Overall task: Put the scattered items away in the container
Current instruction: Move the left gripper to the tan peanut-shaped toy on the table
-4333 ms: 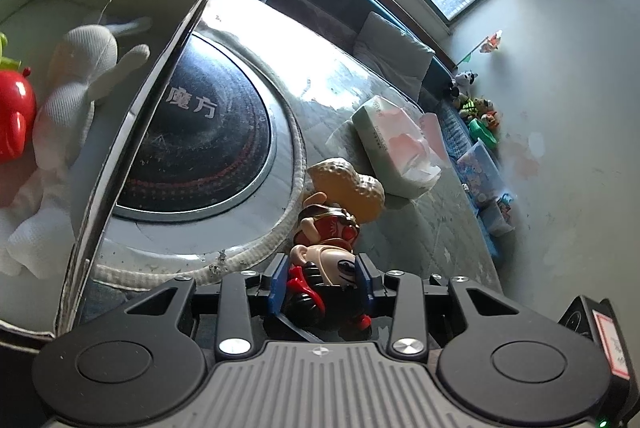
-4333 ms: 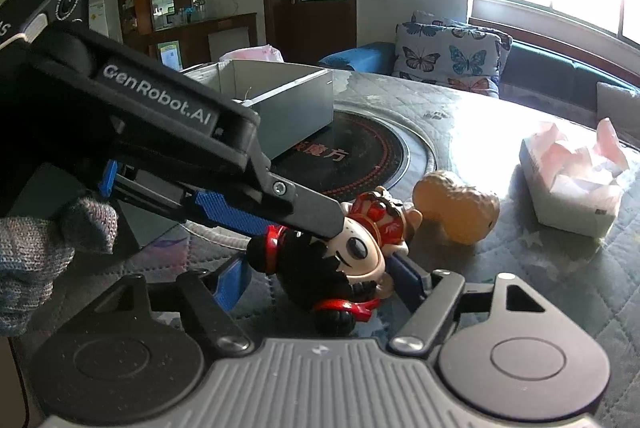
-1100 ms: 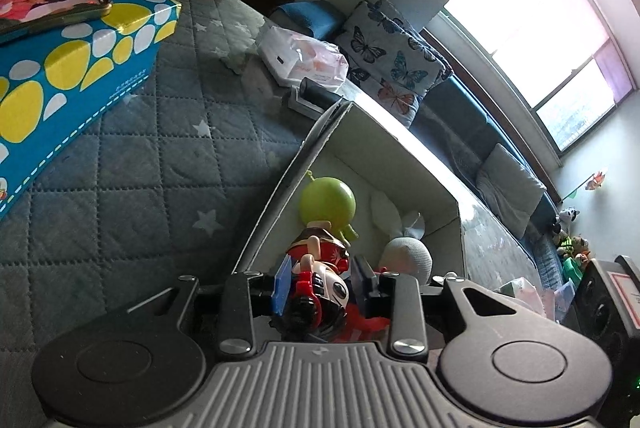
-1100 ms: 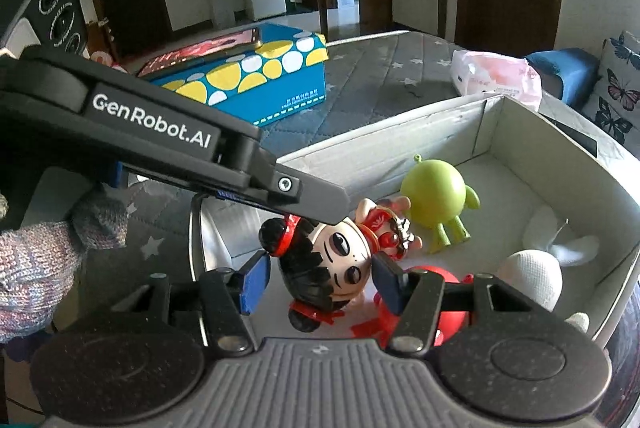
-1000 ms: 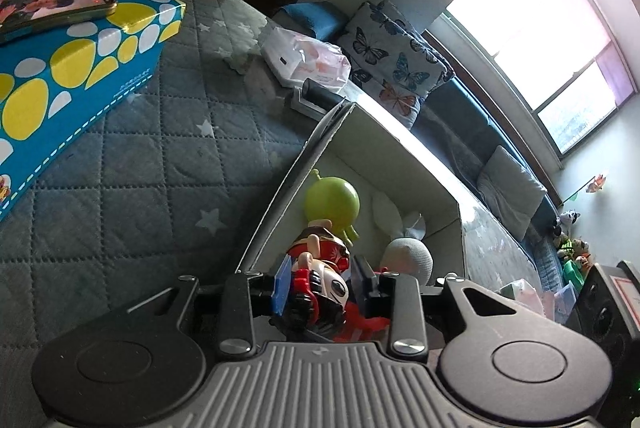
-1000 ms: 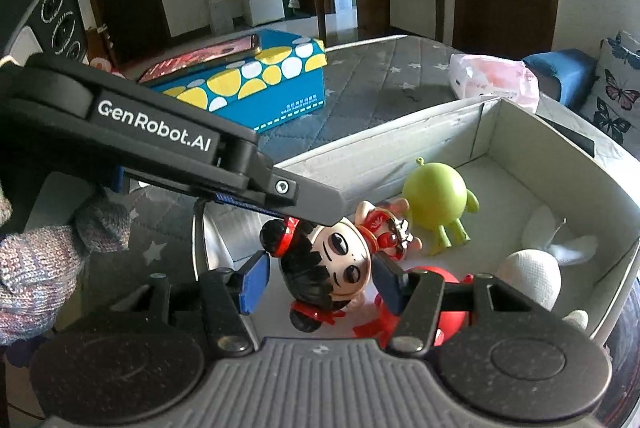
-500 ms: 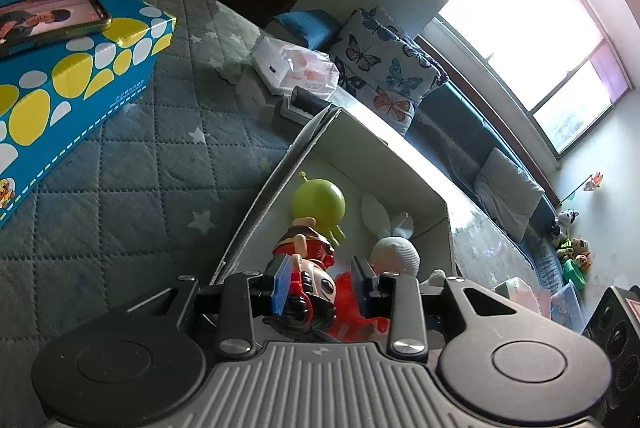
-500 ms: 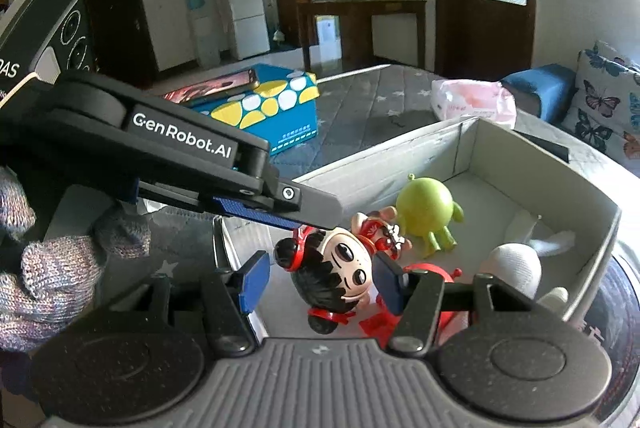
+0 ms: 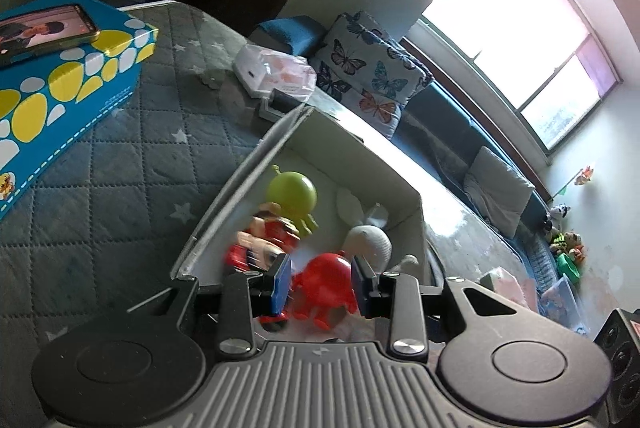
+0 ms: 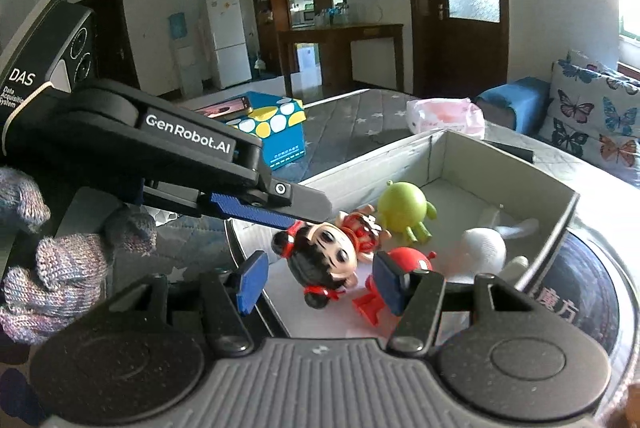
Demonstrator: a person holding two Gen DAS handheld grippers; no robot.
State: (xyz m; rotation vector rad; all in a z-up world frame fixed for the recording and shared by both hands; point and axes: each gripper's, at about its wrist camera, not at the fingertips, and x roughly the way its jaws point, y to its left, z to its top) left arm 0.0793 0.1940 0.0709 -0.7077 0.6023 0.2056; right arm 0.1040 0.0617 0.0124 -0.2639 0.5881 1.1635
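Grey quilted table cover w/ white stars. On it sits the container, an open white cardboard box. Its near-right corner is on a dark round disc printed "魔方". Well apart to the left is a blue box w/ yellow and white spots, phone on top, screen lit. The box's side text is too small to read.

Left gripper, held by a gloved hand, reads "GenRobot.AI" along its arm and "DAS Data Acquisition System" on the body. Pads are apart w/ nothing pinched. Right gripper is also spread, pads clear of the doll on both sides.

Doll (black hair, red outfit) is inside the container at the near-left end, tilted, just under the left gripper's finger; can't tell if they touch. In the left wrist view it's blurred. Beside it are a red toy, a green round toy and a white plush.
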